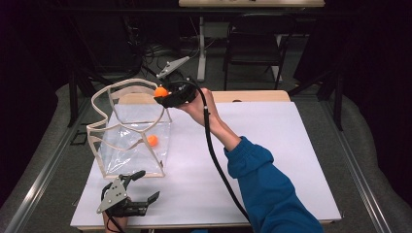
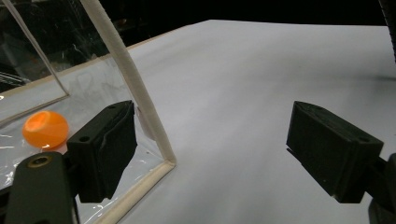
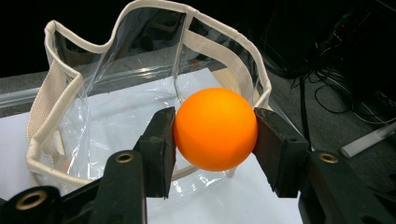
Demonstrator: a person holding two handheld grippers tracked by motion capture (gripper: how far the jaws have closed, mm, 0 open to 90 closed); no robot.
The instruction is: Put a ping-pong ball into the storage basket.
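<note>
A: What is held by the right gripper (image 3: 215, 135)?

B: An orange ball (image 3: 215, 129) is clamped between its two jaws, one pad pressed on each side. In the high view the ball (image 1: 161, 91) is held above the far rim of the clear bag (image 1: 131, 141), over the opening.

A: Why is it held there and not lower?

B: It is judged that the ball is meant to be dropped into the bag. From above the rim, a release would let it fall inside rather than onto the table (image 1: 272, 145).

A: Is anything already in the bag?

B: A second ball (image 1: 152, 140) is seen lying on the bag's floor, near its right wall. In the left gripper view the same ball (image 2: 45, 129) is seen through the clear plastic.

A: And the left gripper (image 1: 138, 191)?

B: Its jaws are spread wide and nothing is held between them. It is kept just beside the near corner of the bag, low over the table. In its own view one jaw is seen close against the white trim (image 2: 140, 100) at that corner; whether the trim is touched cannot be told.

A: Why is it placed there?

B: Probably so that the bag can be steadied if it shifts. The bag is soft and its rim is wavy, so a ball that clips the rim could tip or fold it.
</note>
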